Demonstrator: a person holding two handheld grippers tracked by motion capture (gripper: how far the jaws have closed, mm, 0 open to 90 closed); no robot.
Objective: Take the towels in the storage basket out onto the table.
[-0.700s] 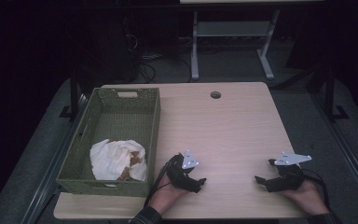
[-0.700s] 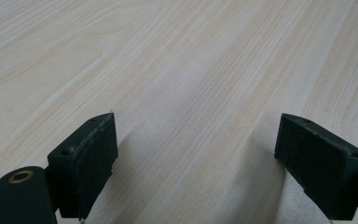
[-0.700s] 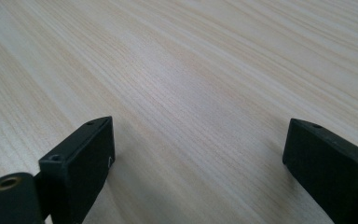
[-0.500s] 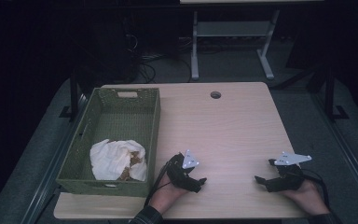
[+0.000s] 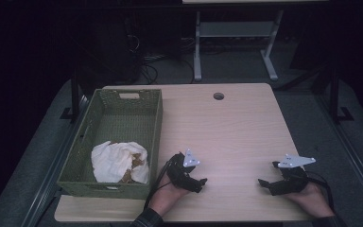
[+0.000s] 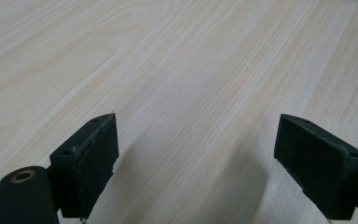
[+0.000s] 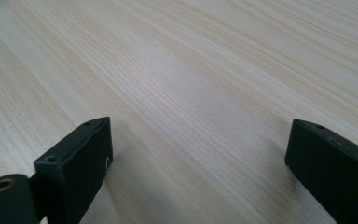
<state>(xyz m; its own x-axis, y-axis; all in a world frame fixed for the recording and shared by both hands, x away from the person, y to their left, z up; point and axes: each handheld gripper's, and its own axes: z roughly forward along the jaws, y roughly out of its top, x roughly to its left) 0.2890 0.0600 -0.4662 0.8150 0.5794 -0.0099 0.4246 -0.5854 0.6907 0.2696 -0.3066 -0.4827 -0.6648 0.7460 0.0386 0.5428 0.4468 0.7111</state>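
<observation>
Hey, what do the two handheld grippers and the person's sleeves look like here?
Both are black. The left gripper and right gripper each carry a pale grey three-cornered plate on top, with small dark dots on it, and trail a black cable. Close up, each has two blocky black pads with small screw holes, and a brass-ringed hole low at the left. The left cuff looks dark and plaid.

wooden table [image 5: 236, 127] bearing green basket [image 5: 153, 123]

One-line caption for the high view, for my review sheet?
White cloth in green woven basket; both grippers, left and right, rest open on pale wooden table.
</observation>
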